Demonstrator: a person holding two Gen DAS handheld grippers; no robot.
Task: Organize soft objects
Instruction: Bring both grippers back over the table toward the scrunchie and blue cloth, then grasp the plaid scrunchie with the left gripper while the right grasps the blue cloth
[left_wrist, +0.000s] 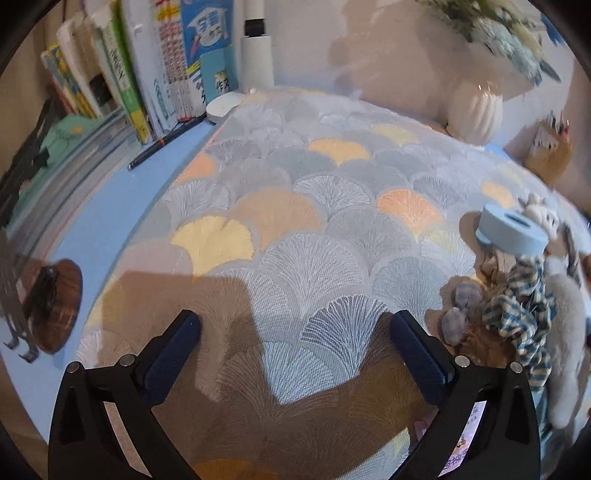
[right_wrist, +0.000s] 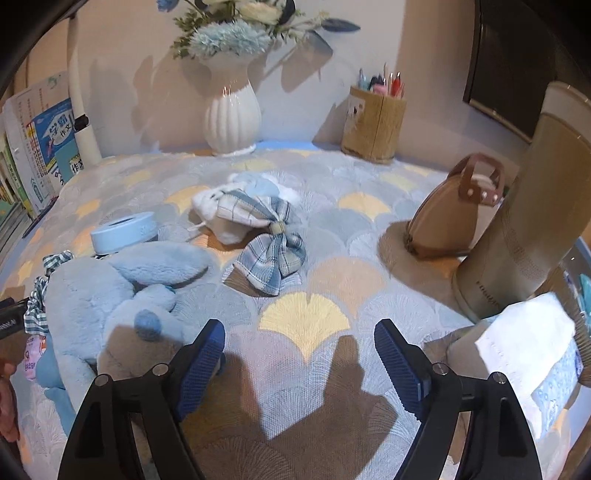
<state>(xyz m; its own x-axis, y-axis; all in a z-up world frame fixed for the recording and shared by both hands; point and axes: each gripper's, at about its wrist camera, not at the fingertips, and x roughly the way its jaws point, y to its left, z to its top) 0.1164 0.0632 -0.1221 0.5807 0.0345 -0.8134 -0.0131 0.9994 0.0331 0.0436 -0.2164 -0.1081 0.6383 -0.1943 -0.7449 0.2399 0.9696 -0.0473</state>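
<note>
Right tongs (right_wrist: 299, 343) spread wide, nothing between the pads, hovering low over the fan-pattern mat (right_wrist: 325, 280) on the table. Left tongs (left_wrist: 295, 332) same: released, empty, over a bare stretch of mat (left_wrist: 295, 206). Nothing grasped yet, so the step in hand looks like picking a first soft item. Nearest to the right tongs: blue plush toy (right_wrist: 122, 288), lying flat just left of the left finger, its pompom tail nearly touching the pad. Beyond it, a plaid bow (right_wrist: 269, 254) sits mid-mat, touching a small white drawstring pouch (right_wrist: 221, 214) behind it. A pale blue round lid-like thing (right_wrist: 123, 230) sits by the plush head (hard item, probably not part of the sort). In the left view the same plush (left_wrist: 565, 332) and a checked fabric piece (left_wrist: 524, 306) sit at the far right edge, well off the left tongs' line. To do this well: right tongs should swing left and pinch the plush on a thick part like the body, not a floppy ear, since thin fabric will slip or drag. Close firmly; plush compresses. Lift straight up so it doesn't sweep the bow or the blue round thing. Bow next, grip at the centre knot. Watch the tan bag (right_wrist: 450, 221) and tissue (right_wrist: 532, 343) on the right, near enough to bump. Vase (right_wrist: 232, 114), pen holder (right_wrist: 373, 125) at back, well apart.
</note>
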